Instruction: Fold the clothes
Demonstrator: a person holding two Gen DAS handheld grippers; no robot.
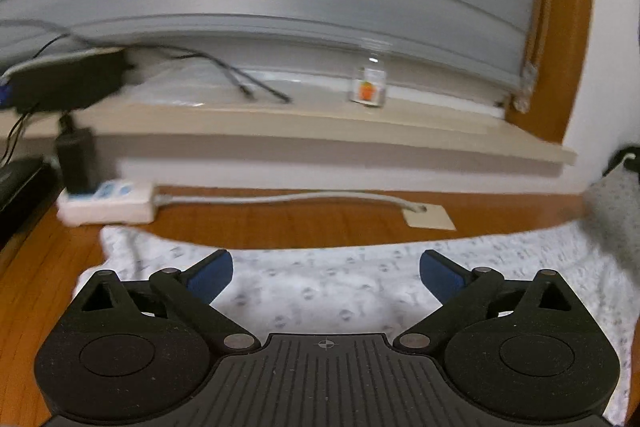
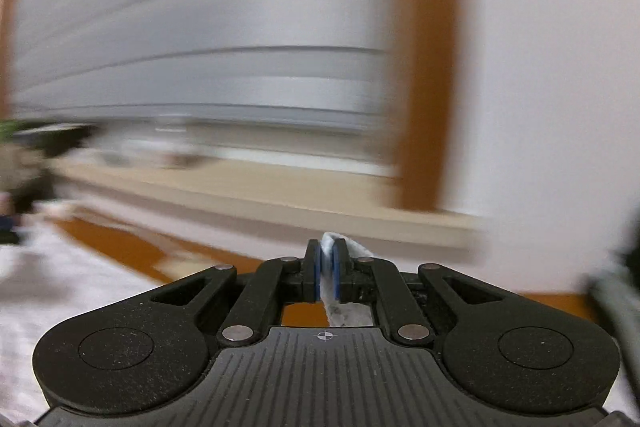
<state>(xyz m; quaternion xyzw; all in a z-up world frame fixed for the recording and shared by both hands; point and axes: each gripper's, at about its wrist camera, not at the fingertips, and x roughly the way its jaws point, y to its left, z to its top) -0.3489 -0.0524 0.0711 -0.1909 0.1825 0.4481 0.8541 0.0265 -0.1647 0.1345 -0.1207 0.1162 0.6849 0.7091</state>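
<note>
Fingers of the right gripper [image 2: 327,269] pinch the garment's [image 1: 360,291] edge; left gripper [image 1: 326,273] gapes wide above it.

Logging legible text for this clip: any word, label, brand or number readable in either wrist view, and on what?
None can be read.
Small bottle on the window sill: orange label, too blurred to read.
White power strip: blue patches, no legible marks.
Patterned garment: small grey printed marks, too blurred to tell if they are letters.
Right wrist view: motion blur, no text visible.
</note>
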